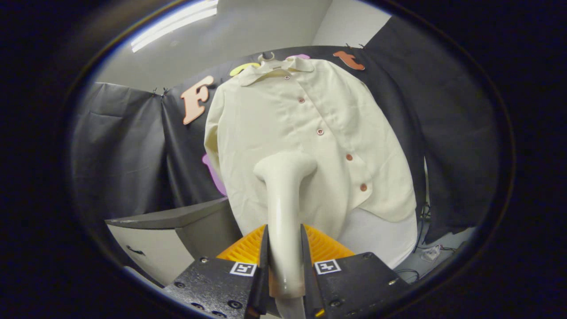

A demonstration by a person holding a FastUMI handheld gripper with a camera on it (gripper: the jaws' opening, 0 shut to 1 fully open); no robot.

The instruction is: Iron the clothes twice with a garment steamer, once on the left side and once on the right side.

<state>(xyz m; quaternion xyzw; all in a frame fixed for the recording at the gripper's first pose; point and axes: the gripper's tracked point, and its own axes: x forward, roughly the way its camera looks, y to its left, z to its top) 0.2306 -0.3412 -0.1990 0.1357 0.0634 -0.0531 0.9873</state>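
Observation:
A cream button-up shirt (283, 128) hangs on a hanger (267, 56) against the black cloth wall, its row of brownish buttons running down to the right. My gripper (284, 248) is shut on the handle of a cream garment steamer (283, 195), both fingers pressing its sides. The steamer's head points away from me at the shirt's lower left panel, left of the button row. I cannot tell whether the head touches the fabric.
A grey-topped cabinet (172, 221) stands low on the left, under the shirt's left edge. A white surface (381, 239) lies below the shirt's hem. Cables (421, 248) trail on the floor at the right by the black cloth wall.

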